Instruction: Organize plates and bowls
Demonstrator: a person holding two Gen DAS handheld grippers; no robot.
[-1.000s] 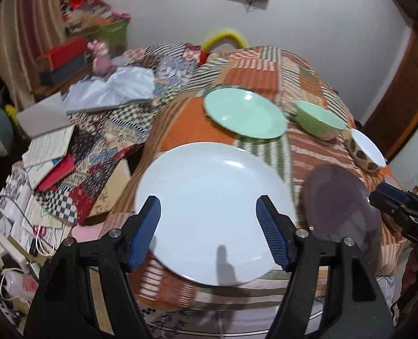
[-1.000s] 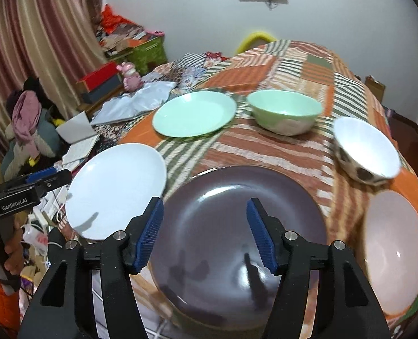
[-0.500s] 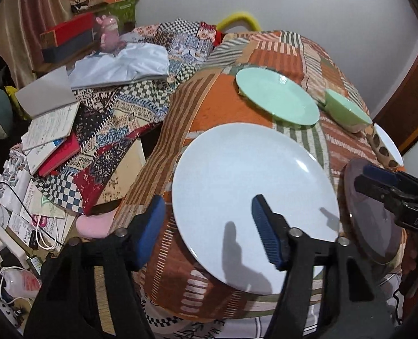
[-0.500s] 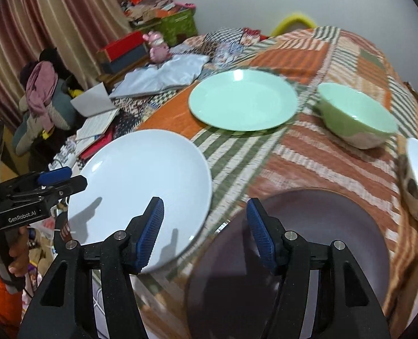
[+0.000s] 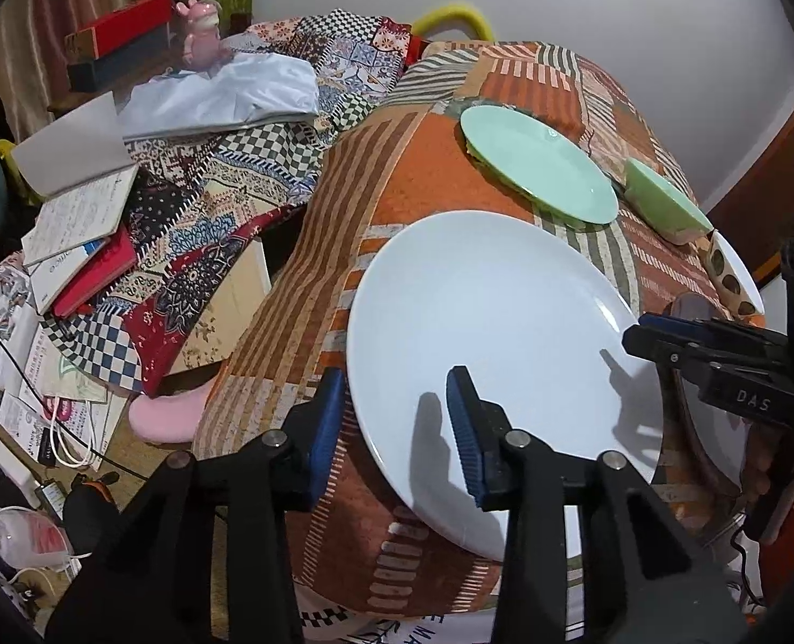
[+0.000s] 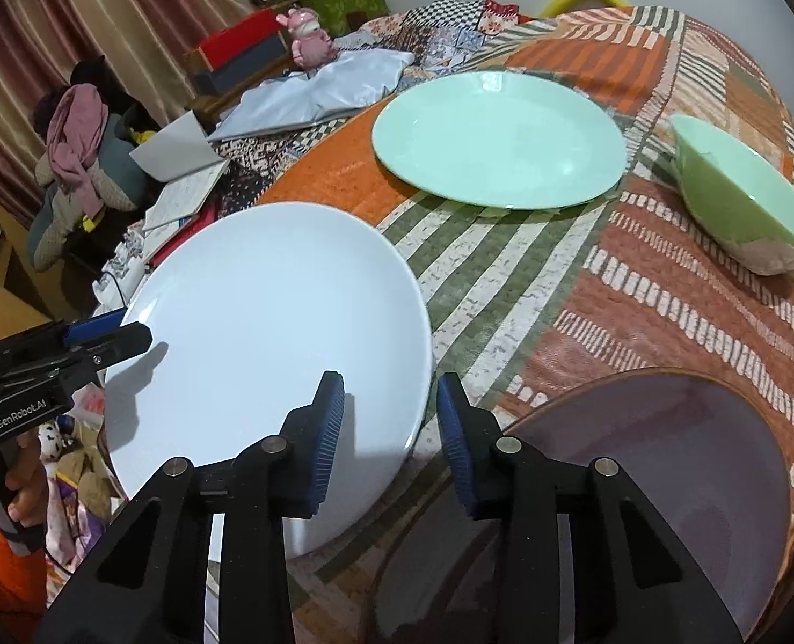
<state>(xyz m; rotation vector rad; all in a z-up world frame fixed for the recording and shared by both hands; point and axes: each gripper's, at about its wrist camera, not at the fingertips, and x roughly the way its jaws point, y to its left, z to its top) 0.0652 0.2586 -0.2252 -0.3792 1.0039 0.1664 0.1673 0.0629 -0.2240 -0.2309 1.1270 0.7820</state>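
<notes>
Both grippers, left (image 5: 399, 418) and right (image 6: 388, 424), spread-jawed, straddle the white plate's (image 5: 499, 333) rim at seven and four o'clock; pinch evenly, lift level.

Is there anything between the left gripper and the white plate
Nothing visible. The left gripper is open with the near rim of the white plate already between its fingers, and the right gripper, also open, straddles the plate's opposite edge without blocking the left one.

White plate (image 5: 504, 343), mint-green plate (image 6: 499, 137), green bowl (image 6: 745, 198), dark purple plate (image 6: 665, 461), orange-striped patchwork cloth (image 6: 638, 290)
</notes>
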